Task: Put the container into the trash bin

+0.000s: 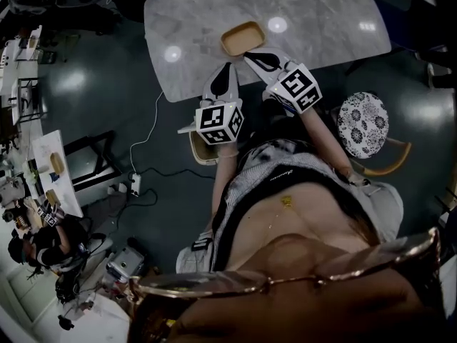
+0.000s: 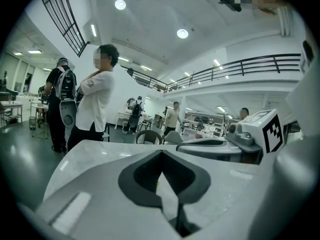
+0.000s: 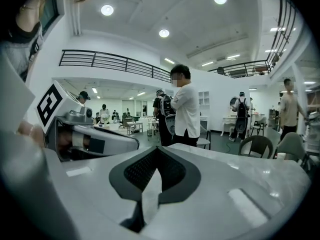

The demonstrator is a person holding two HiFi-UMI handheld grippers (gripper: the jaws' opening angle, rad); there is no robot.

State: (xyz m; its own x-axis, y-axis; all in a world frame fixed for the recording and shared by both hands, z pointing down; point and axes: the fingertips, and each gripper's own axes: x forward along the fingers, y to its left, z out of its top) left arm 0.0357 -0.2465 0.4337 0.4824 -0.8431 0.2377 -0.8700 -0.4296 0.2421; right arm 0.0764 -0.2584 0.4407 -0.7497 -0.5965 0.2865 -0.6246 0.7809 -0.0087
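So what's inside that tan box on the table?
The box looks empty: only its plain tan bottom shows. The right tool reaches over its near edge, so the bit under the tip is hidden.

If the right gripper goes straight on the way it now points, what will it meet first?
Most likely the tan container on the marble table: the right gripper points at its near rim. Depth is unclear; it may pass above.

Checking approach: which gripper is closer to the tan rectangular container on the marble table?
Right gripper: its tip is at the container's edge; the left gripper's falls short.
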